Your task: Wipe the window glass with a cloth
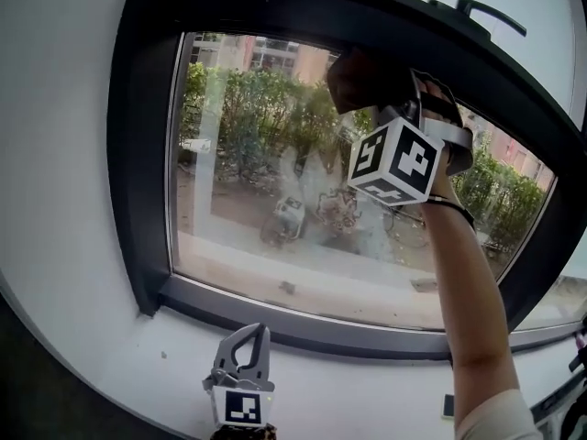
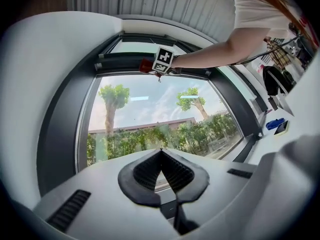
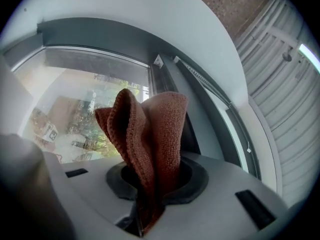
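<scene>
Left gripper (image 1: 246, 337) low over the sill (image 1: 367, 388), jaws pressed together, nothing between them. Glass (image 1: 248, 181) set in a dark frame (image 1: 138, 154). Right gripper (image 1: 387, 106) raised, jaws clamped on a brown cloth (image 1: 359, 79), up at the glass's top edge by the frame.

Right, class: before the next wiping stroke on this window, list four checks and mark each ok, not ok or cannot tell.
1. The cloth clamped in the right gripper: ok.
2. The cloth touching the glass: cannot tell; it sits at the top edge.
3. The left gripper shut, empty, low by the sill: ok.
4. The glass below the cloth unobstructed: ok.
</scene>
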A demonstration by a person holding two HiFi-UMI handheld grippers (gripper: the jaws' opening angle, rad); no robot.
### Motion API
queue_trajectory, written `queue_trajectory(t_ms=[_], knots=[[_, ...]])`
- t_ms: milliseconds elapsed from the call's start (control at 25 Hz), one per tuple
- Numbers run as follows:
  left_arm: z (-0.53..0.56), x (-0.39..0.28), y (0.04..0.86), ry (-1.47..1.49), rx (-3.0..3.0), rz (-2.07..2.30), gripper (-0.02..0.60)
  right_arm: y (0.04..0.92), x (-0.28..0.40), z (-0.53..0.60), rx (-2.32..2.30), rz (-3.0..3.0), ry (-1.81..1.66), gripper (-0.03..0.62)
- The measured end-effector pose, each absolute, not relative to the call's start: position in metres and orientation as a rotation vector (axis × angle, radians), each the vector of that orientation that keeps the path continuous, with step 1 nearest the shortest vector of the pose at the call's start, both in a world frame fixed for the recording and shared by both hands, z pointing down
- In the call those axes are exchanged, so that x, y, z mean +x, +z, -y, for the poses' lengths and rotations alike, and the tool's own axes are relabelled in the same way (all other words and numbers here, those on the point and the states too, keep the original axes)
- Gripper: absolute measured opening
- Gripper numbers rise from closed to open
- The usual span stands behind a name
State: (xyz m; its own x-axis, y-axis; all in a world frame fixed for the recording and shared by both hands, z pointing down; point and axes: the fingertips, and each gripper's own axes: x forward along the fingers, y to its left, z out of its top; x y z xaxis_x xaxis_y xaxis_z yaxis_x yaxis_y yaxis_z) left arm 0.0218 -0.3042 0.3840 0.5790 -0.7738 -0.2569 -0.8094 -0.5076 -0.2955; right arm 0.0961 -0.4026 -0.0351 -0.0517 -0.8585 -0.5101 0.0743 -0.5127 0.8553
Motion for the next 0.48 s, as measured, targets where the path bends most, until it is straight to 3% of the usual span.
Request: queue_trajectory(t_ms=[160, 480], knots=[[0.293, 0.013, 0.366, 0.008, -2.365, -1.285, 0.018, -0.029, 0.087, 0.404, 1.505, 0.96, -1.682, 0.078], [0.283, -0.017, 0.353, 0.076, -2.315, -1.4, 0.018, 0.029, 0.086, 0.402, 1.438, 1.03, -1.695, 0.071]])
